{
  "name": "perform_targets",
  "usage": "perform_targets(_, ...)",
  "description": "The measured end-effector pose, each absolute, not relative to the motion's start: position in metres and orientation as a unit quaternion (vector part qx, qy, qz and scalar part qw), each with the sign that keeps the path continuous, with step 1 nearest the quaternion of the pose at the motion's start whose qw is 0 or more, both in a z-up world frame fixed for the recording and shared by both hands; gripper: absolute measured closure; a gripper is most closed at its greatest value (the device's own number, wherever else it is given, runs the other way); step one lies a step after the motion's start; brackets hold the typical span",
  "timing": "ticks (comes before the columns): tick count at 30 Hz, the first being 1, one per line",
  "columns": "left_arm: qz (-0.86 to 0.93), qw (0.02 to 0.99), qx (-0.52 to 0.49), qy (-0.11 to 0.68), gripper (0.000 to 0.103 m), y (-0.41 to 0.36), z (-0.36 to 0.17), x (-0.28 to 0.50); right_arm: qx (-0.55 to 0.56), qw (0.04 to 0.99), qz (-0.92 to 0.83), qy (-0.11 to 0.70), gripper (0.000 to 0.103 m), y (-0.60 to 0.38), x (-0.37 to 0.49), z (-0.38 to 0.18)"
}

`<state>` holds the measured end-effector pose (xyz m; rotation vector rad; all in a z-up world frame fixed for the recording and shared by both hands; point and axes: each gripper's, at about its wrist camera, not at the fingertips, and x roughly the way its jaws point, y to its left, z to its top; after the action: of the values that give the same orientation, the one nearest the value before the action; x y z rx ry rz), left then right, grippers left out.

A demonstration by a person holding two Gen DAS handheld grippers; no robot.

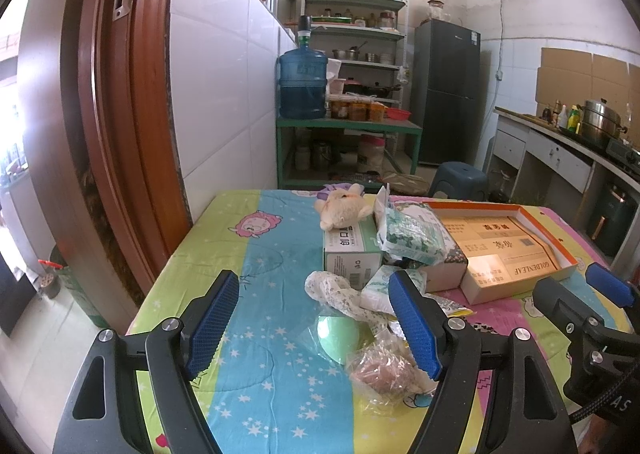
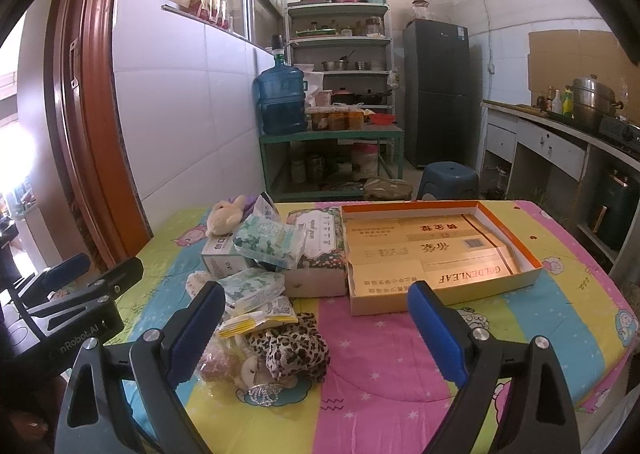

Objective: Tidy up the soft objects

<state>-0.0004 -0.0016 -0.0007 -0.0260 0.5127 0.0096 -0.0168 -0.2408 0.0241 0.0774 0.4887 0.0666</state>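
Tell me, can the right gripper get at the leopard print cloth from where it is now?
Probably yes. The right gripper is open and empty, and the leopard print cloth lies on top of the pile just ahead of its left finger, with nothing over it. The crinkly plastic bag beside it might get nudged.

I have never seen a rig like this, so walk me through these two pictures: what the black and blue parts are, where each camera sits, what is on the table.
Each picture comes from a camera on a hand-held gripper, looking forward along its blue-padded jaws. The left gripper and right gripper are both open and hold nothing. On the table lie an open box, a plush toy, tissue packs, a leopard-print cloth and crinkly bags.
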Motion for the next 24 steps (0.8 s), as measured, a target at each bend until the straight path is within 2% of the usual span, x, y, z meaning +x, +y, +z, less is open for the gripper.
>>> perform_targets(24, 0.007, 0.964, -0.003, 0.264, 0.024, -0.006, -0.018, 0.003, 0.039, 0.965, 0.053, 0.255, 0.010, -0.241, -0.016, 0.016)
